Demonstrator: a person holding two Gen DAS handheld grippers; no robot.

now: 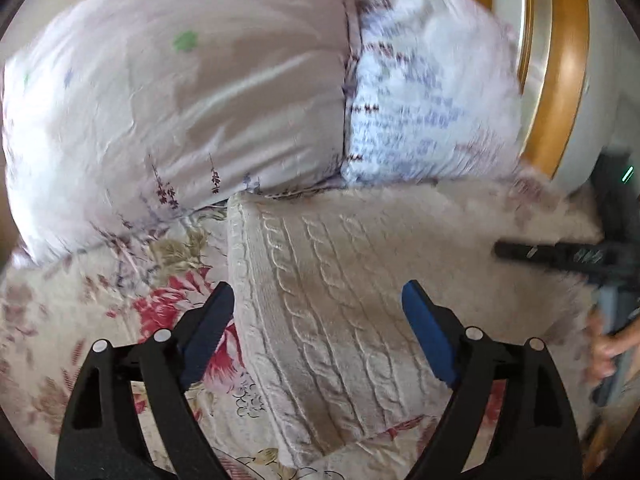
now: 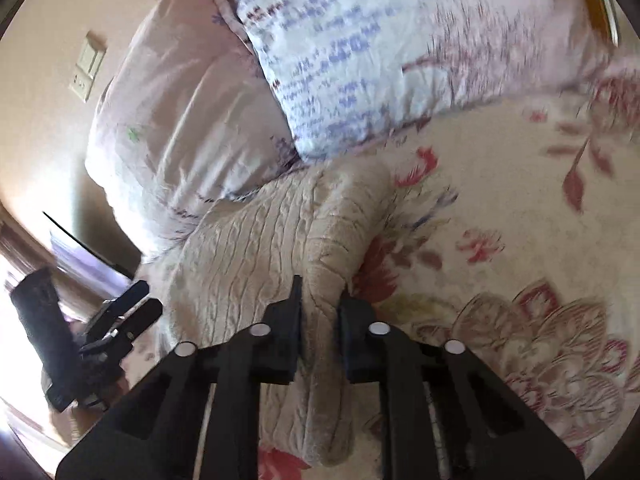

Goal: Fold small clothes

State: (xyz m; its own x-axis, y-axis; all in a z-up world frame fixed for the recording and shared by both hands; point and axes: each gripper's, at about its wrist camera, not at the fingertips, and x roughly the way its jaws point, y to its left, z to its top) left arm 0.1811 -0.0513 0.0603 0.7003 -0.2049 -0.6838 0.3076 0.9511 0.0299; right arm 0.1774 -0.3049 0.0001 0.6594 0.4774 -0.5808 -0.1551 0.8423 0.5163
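You have a floral bedspread covering the bed. Two pillows lean at its head: a pale lilac pillow touching a white pillow with blue print. A wall switch plate shows beyond them.

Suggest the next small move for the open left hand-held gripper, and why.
Probably lower the left hand-held gripper and close it on the cream cable-knit sweater's near-left edge: its jaws are open above that edge, while the right hand-held gripper already pinches a fold.
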